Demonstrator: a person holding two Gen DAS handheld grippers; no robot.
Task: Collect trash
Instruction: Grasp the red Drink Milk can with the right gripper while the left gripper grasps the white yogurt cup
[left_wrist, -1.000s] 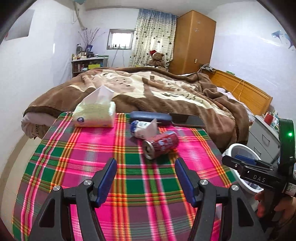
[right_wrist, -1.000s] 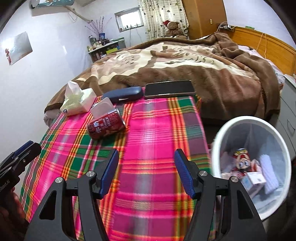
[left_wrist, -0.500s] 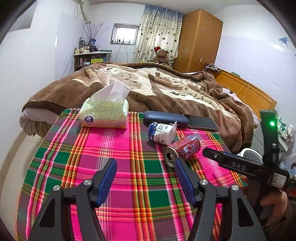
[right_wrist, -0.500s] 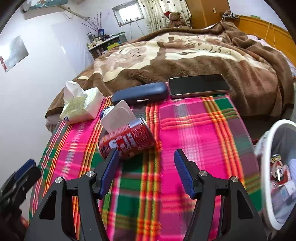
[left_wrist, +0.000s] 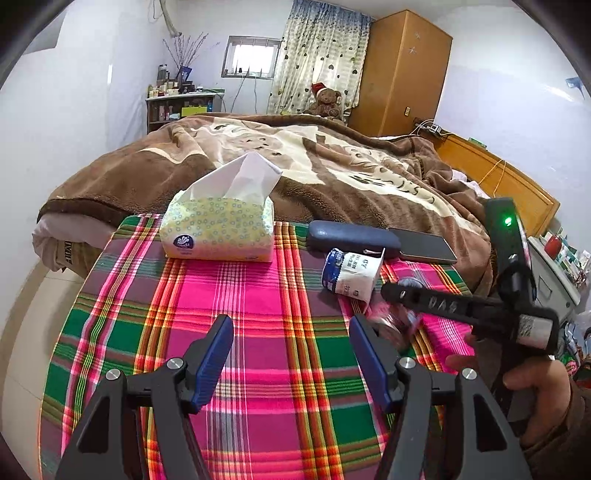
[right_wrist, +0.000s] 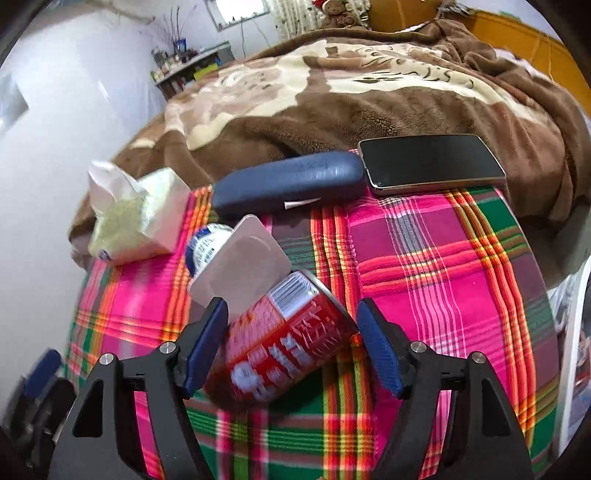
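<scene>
A red drinks can (right_wrist: 284, 339) lies on its side on the plaid tablecloth (right_wrist: 424, 258). My right gripper (right_wrist: 291, 332) straddles it with its jaws opening, and a small gap shows at the right pad. Touching the can's far end is a white yogurt cup (right_wrist: 218, 247) with its lid peeled back. In the left wrist view the right gripper (left_wrist: 399, 306) reaches in from the right over the blurred can (left_wrist: 395, 323), beside the cup (left_wrist: 351, 271). My left gripper (left_wrist: 290, 339) hovers open over bare cloth with nothing between its fingers.
A tissue pack (left_wrist: 219, 232), a blue glasses case (left_wrist: 351, 238) and a phone (left_wrist: 424, 245) line the table's far edge against the bed's brown blanket (left_wrist: 332, 162). A white bin's rim (right_wrist: 576, 295) shows past the table's right edge. A person's hand (left_wrist: 528, 376) holds the right gripper.
My right gripper has swung left from the bin side and closed in until the can sits between its fingers, which stand wider. My left gripper has advanced over the table toward the tissue pack.
</scene>
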